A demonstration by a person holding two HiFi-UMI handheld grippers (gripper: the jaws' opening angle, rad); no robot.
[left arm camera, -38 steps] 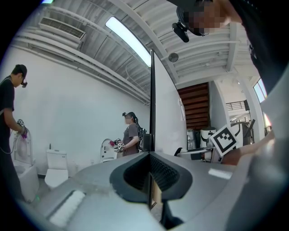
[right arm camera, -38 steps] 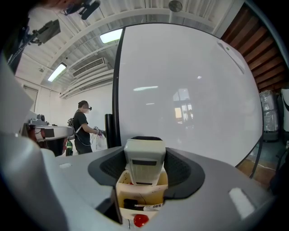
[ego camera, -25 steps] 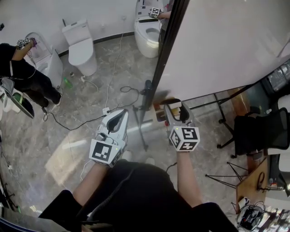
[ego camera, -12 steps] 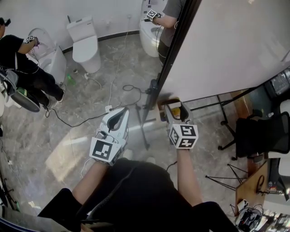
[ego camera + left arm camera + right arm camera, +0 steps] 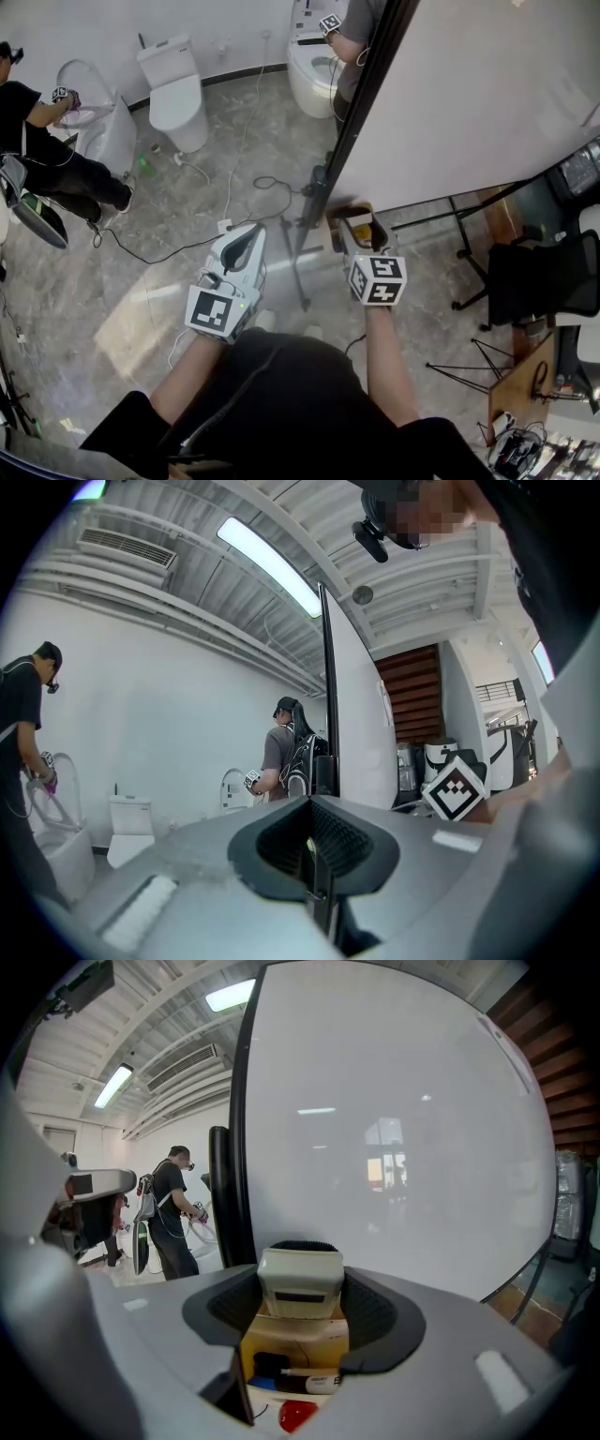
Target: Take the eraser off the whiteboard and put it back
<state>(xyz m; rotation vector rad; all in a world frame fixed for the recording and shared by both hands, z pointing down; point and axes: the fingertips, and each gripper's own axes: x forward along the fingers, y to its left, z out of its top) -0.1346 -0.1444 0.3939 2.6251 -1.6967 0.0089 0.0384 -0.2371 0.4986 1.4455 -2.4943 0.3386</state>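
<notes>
Marble-patterned grey floor (image 5: 187,216): beneath me, black cables (image 5: 265,184) trailing across it.
Large white whiteboard in a black frame (image 5: 403,1129): upright, and it fills the right gripper view beyond my jaws.
My left gripper (image 5: 314,850): grey, held level to the left of the board's frame, with its jaws pressed together and nothing between them.
My right gripper (image 5: 300,1288): tipped slightly down at the board's lower edge, jaws set wide and pinching the eraser from both sides.
Yellow cardboard box (image 5: 298,1335): directly below the eraser in the right gripper view.
Pale grey block eraser (image 5: 300,1277): between my right jaws, in front of the board. Whether it touches the surface I cannot tell.
Marker pens (image 5: 307,1384): just below the box, one black-bodied, with something red beneath.
</notes>
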